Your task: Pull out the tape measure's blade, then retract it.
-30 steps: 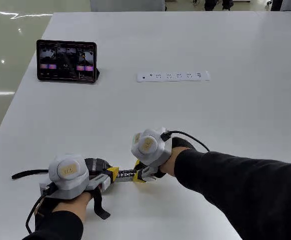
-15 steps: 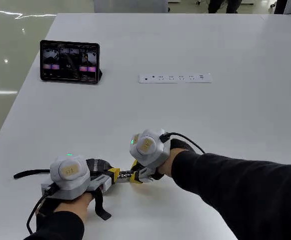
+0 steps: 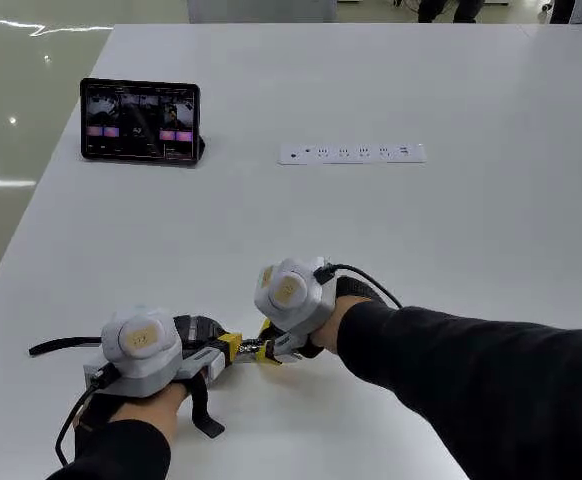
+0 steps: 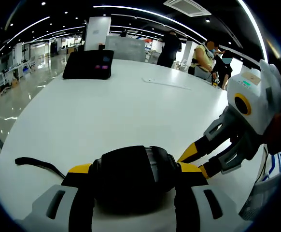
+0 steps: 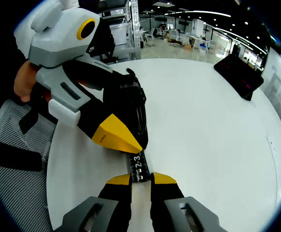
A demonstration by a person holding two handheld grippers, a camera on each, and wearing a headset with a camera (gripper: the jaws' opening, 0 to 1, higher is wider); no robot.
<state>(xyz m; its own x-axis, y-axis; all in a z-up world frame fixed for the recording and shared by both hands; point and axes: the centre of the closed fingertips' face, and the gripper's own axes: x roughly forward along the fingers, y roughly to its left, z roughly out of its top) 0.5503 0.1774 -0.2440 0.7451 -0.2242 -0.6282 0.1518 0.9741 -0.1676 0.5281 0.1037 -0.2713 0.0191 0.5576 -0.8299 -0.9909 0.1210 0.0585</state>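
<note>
Head view, near left: left gripper [image 3: 219, 346] clamped around a round black tape measure case [image 3: 197, 332], low on the white tabletop [image 3: 371, 230].
Head view, centre: right gripper [image 3: 269, 352] closed on the tip of a short, dark, numbered metal blade [image 3: 249, 349], just beside the case.
Head view, far side: black tablet [image 3: 140, 121] and white power strip [image 3: 351, 153], well apart from the work.
Left gripper view: case seated between both jaws; thin black strap [image 4: 34, 163] lying on the table to one side; yellow tips of the right gripper close by the case mouth.
Right gripper view: jaws shut on the blade near the 2 and 3 marks; very little blade drawn out.
Risk, slip: thin blade likely to slide out of the pinch if pulled off-line, then snap back.
Risk, twist: round case liable to rotate in the left jaws under a hard pull.
Risk, retraction: abrupt release likely to whip the tip into the case.
</note>
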